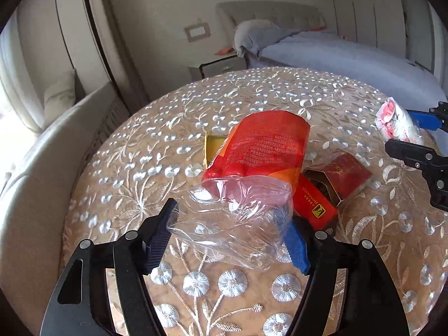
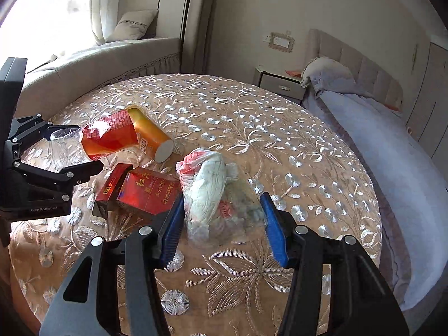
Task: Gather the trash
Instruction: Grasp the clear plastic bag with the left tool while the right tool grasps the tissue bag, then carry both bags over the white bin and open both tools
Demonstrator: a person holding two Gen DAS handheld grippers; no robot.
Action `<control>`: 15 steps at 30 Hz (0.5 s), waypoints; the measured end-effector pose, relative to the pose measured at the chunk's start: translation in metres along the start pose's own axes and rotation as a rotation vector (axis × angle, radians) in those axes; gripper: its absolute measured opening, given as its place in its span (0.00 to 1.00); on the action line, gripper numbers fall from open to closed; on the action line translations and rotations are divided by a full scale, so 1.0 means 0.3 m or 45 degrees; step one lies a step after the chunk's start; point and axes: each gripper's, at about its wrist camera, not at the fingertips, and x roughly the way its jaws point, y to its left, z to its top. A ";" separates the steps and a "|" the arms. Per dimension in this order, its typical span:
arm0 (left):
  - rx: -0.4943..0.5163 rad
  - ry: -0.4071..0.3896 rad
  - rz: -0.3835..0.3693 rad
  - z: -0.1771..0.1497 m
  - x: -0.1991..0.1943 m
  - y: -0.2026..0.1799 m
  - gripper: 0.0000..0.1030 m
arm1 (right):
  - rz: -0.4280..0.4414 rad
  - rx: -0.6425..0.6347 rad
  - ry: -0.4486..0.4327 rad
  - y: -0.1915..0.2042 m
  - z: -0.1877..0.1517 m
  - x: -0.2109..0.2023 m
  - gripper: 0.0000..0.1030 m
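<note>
- Nearest my left camera, my left gripper [image 1: 228,233] is clamped on the clear end of a red snack bag [image 1: 260,151], both blue pads pressing the crumpled plastic just above the embroidered tablecloth [image 1: 232,282].
- Beyond those pads the red part of the bag lifts away toward the middle of the round table, partly covering a yellow can [image 2: 151,134] that lies on its side.
- Just right of the bag, touching it, lie a red cigarette pack [image 1: 313,204] and a red carton [image 2: 151,193] with gold lettering, both flat on the cloth.
- My right gripper [image 2: 222,224] grips a clear bag of crumpled tissue [image 2: 207,193], its pads squeezing the plastic on both sides; the bundle rests near the table's middle, just beside the red carton.
- From the left camera that same tissue bundle sits by the table's right edge.
- Past the table's far edge stand a bed [image 2: 372,128] with grey bedding and a small nightstand [image 2: 280,84].
</note>
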 end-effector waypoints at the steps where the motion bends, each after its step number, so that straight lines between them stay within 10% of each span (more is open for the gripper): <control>1: -0.016 -0.010 -0.003 -0.005 -0.024 0.002 0.67 | -0.007 -0.011 -0.009 0.003 -0.002 -0.017 0.53; 15: -0.028 -0.143 -0.051 -0.065 -0.347 -0.144 0.67 | -0.099 -0.042 -0.187 -0.020 -0.080 -0.311 0.53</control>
